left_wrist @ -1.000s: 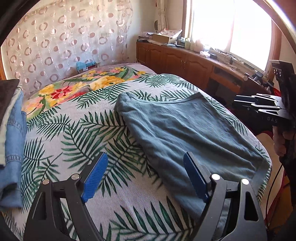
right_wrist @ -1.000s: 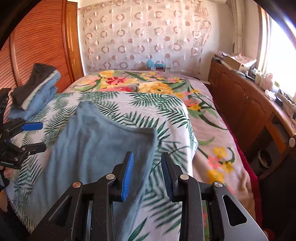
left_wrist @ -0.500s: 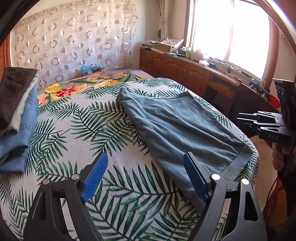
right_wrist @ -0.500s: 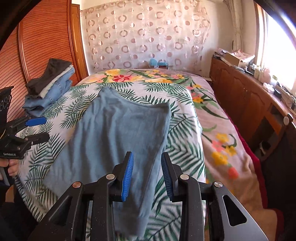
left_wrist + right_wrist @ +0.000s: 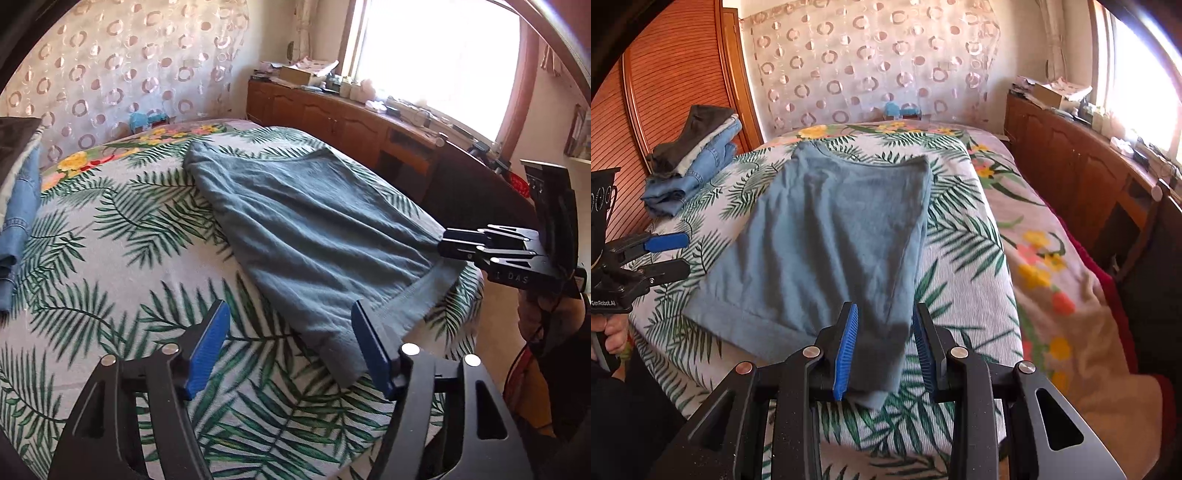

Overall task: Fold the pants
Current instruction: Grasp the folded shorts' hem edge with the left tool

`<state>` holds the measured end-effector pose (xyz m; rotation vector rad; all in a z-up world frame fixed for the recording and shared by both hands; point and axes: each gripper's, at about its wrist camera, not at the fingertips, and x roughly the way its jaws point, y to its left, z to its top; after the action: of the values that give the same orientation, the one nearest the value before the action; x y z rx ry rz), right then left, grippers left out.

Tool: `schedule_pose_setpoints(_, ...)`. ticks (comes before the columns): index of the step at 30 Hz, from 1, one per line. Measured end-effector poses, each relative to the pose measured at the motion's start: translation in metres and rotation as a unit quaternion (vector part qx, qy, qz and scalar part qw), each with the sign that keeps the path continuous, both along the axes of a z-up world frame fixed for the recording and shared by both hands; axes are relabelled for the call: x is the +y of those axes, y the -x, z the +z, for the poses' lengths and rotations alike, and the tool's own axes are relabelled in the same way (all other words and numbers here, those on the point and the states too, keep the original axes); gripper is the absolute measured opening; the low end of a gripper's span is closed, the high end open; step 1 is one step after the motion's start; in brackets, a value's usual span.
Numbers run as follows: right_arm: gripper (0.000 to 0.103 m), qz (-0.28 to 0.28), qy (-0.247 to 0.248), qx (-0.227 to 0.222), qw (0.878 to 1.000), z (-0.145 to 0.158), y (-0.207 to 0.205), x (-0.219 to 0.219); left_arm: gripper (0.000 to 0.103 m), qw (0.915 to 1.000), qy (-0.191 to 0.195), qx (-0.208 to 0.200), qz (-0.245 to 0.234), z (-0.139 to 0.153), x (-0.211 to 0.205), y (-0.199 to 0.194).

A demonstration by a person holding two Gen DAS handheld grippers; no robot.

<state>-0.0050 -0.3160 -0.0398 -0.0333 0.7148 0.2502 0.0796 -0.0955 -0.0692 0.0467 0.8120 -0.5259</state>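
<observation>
Left wrist view is showing the left gripper point(image 5: 291, 350) with its jaws apart and just closing in, one hem corner of the blue pants point(image 5: 314, 236) lying between them, ungripped. The pants are lying flat on the leafy bedspread point(image 5: 110, 236), while the right gripper point(image 5: 882, 347) is standing part open around the other corner, not pinching it.

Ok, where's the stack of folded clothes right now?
The stack of folded clothes sits at the bed's far left in the right wrist view, against the wooden wardrobe, left of the blue pants.
</observation>
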Motion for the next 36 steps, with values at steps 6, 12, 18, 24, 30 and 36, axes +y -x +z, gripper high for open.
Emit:
schedule_pose_setpoints(6,0.032,-0.007,-0.016,0.003,1.0,-0.001,0.006,-0.004,0.06,0.9995,-0.002,0.022,-0.021,-0.01,-0.014,0.007)
schedule_pose_setpoints(12,0.032,-0.004,-0.021,0.005,1.0,-0.006,0.008,-0.001,0.06,0.9986,0.005,0.044,-0.03,-0.021,-0.017,0.009)
schedule_pose_setpoints(18,0.032,0.001,-0.025,0.005,1.0,-0.009,0.009,0.0,0.031,0.998,0.013,0.047,-0.039,-0.02,-0.02,0.011)
schedule_pose_setpoints(24,0.032,-0.002,-0.027,0.001,1.0,-0.007,0.011,-0.002,0.02,0.9983,0.028,0.031,-0.041,-0.01,-0.014,0.015)
schedule_pose_setpoints(30,0.032,0.0,-0.032,-0.005,0.999,-0.003,0.015,-0.002,0.02,0.9982,0.029,0.035,-0.04,-0.012,-0.01,0.014)
schedule_pose_setpoints(36,0.032,0.0,-0.025,0.009,1.0,-0.012,0.01,0.003,0.02,0.9978,0.03,0.048,-0.034,-0.018,-0.005,0.012)
